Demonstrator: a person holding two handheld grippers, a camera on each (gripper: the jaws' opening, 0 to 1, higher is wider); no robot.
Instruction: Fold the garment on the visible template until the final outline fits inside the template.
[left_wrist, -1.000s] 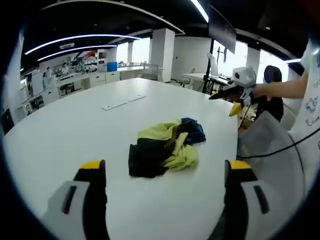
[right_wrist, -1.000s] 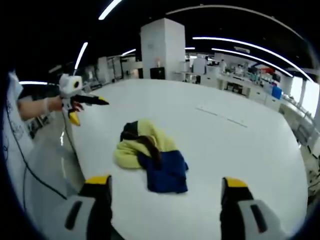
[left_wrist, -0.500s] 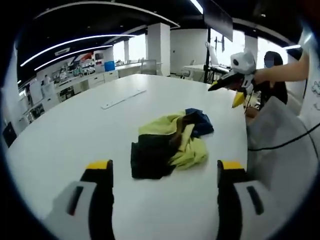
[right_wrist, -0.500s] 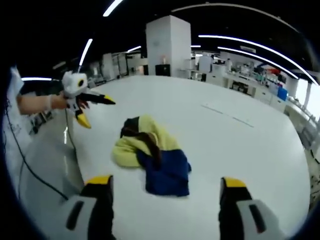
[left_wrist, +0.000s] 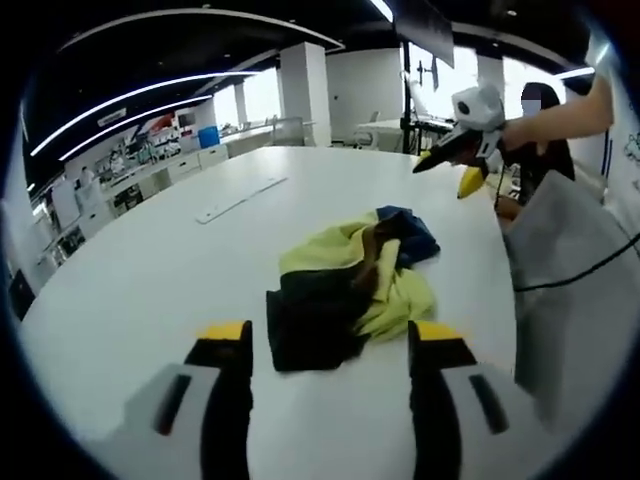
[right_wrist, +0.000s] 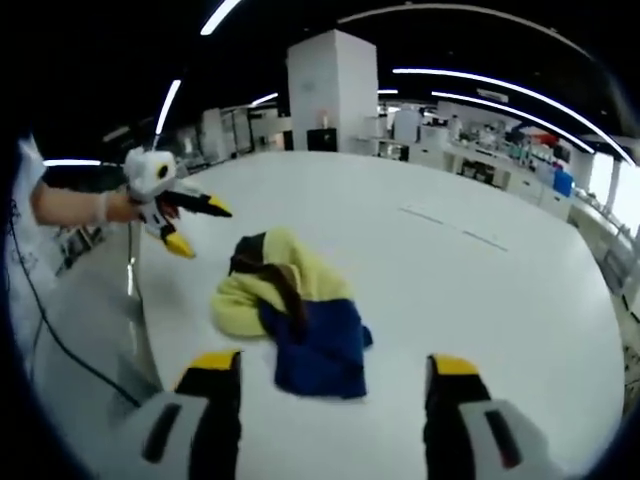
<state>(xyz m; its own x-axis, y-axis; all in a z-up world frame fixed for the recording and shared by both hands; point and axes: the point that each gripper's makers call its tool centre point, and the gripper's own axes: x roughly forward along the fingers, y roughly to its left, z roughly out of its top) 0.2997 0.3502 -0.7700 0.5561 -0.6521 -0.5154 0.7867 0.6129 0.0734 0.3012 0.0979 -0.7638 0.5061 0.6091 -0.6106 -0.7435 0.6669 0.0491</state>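
Left gripper (left_wrist: 327, 340) jaws wide, right gripper (right_wrist: 331, 366) likewise, crumpled garment (left_wrist: 345, 288) between, bare white table (left_wrist: 150, 270), flat strip (left_wrist: 240, 197) beyond.

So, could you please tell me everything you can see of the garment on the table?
The garment is a soft, crumpled heap of cloth in yellow, black, dark blue and a brown strip, not folded at all. It lies bunched on the white table, near the rounded edge. Neither the left tool nor the right tool touches it; both are open in front of it.

The crumpled garment (left_wrist: 345, 290) lies on the table (left_wrist: 150, 270) near its edge, ahead of both grippers.
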